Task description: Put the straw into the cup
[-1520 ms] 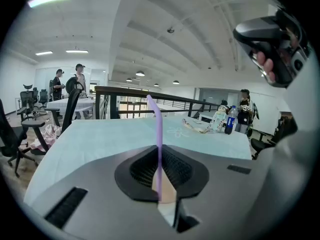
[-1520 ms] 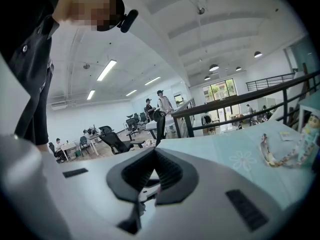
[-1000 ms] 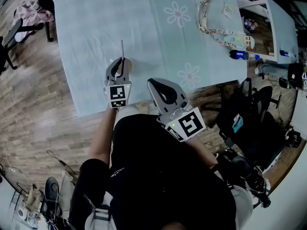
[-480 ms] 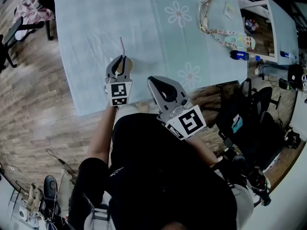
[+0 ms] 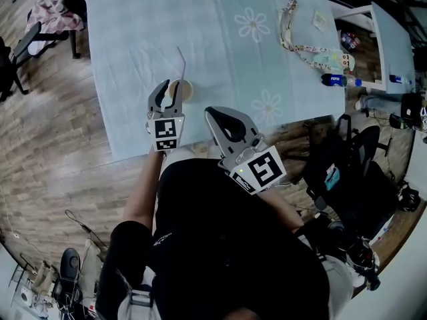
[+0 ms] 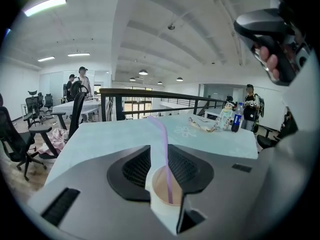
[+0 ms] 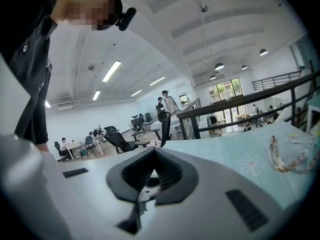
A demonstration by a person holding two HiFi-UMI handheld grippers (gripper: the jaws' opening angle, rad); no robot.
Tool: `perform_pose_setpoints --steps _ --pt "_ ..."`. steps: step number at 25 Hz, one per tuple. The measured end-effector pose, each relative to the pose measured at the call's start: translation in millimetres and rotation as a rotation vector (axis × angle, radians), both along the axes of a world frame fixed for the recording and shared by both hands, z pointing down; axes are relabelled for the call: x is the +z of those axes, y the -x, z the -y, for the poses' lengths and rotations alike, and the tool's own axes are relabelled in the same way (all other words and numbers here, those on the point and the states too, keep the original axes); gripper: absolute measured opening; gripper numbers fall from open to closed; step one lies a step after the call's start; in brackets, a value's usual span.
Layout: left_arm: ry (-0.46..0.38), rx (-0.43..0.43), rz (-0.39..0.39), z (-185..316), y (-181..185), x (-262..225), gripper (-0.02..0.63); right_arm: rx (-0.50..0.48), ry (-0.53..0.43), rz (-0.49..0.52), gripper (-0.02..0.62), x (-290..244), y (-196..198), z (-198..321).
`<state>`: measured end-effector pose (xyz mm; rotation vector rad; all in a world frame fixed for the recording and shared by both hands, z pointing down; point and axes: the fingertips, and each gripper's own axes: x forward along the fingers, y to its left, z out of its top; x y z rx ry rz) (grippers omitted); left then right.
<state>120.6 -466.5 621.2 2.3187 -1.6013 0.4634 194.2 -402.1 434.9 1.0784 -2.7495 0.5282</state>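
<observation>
On the single table (image 5: pixel 133 32), the left gripper (image 5: pixel 168 95) has just been opening its jaws, now wide, with the one cup (image 5: pixel 185 91) between them and the one purple straw (image 5: pixel 181 62) leaning inside it, while the right gripper (image 5: pixel 213 115) has its jaws together, empty.

Items counted on one table (image 5: pixel 133 32): one cup (image 5: pixel 183 92), one straw (image 5: pixel 180 60), one lanyard (image 5: pixel 297 42), one bottle (image 5: pixel 331 79). Two grippers are present: left gripper (image 5: pixel 171 89), right gripper (image 5: pixel 212 115).

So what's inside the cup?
A purple straw, leaning, with its top sticking out. The cup's near wall covers the bottom, so anything else in there can't be seen.
</observation>
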Motion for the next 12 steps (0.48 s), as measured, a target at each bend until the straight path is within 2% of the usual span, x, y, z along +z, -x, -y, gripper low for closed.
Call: perform_pose_setpoints --steps 4,9,12 --pt "-0.053 -0.009 -0.048 -9 11 -32 0.11 0.003 -0.024 0.004 0.009 -7 8 -7" --pt "-0.153 -0.009 -0.118 -26 20 -92 0.026 0.01 -0.061 0.016 0.009 -19 19 -18" --pt "-0.208 0.017 -0.151 -36 24 -125 0.014 0.017 -0.084 0.027 0.009 -27 27 -22"
